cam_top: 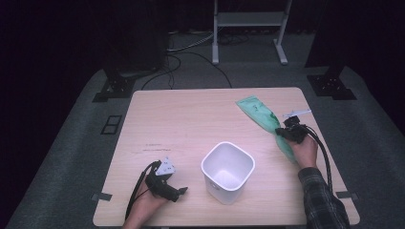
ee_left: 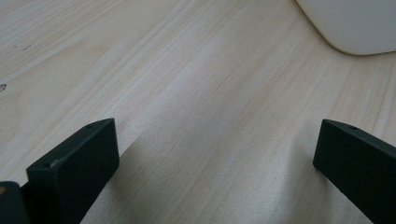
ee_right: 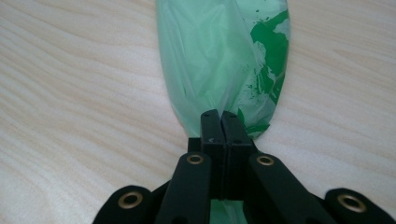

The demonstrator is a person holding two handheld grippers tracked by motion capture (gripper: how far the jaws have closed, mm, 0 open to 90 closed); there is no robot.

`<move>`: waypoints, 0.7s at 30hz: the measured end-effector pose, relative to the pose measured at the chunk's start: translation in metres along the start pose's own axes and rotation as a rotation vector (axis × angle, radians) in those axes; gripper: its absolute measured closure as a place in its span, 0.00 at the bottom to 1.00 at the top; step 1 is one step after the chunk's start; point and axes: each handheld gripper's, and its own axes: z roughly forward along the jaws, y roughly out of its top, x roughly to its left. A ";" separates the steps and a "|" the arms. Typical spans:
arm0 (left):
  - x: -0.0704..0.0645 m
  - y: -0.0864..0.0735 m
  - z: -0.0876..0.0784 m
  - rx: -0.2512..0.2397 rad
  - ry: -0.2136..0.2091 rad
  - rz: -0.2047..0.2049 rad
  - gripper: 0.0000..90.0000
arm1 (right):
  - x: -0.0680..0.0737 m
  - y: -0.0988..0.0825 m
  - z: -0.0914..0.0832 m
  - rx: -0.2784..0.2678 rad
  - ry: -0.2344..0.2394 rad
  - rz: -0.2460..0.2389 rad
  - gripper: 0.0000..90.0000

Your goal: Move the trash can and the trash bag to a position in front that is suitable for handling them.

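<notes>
Green plastic bag (cam_top: 261, 120) lies flat at the bench's (cam_top: 191, 114) three o'clock edge: thin, limp, feather-light, slippery. Right tool (ee_right: 220, 122) clamped on its gathered middle, a sound hold. Left tool (cam_top: 173, 190) rests apart, empty, at seven o'clock.

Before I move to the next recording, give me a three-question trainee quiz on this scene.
1. True or false: the right tool is shut on the green plastic bag.
2. Where does the white bin stand?
A. Between the two hands, near the table's front edge
B. At the table's far left corner
C. On the floor behind the table
3. Fill in: the left tool has its jaws ____, with bare table between them.

Key:
1. True; the jaws are pinched together on the bag, which lies on the table.
2. A.
3. Open.
</notes>
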 end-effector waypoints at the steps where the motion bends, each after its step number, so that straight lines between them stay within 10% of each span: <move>1: 0.000 0.000 0.000 0.002 0.000 0.000 0.00 | 0.000 -0.001 -0.002 0.004 0.006 0.004 1.00; 21: 0.000 0.000 0.000 0.001 0.001 -0.003 0.00 | 0.020 -0.022 -0.064 -0.065 0.073 0.007 1.00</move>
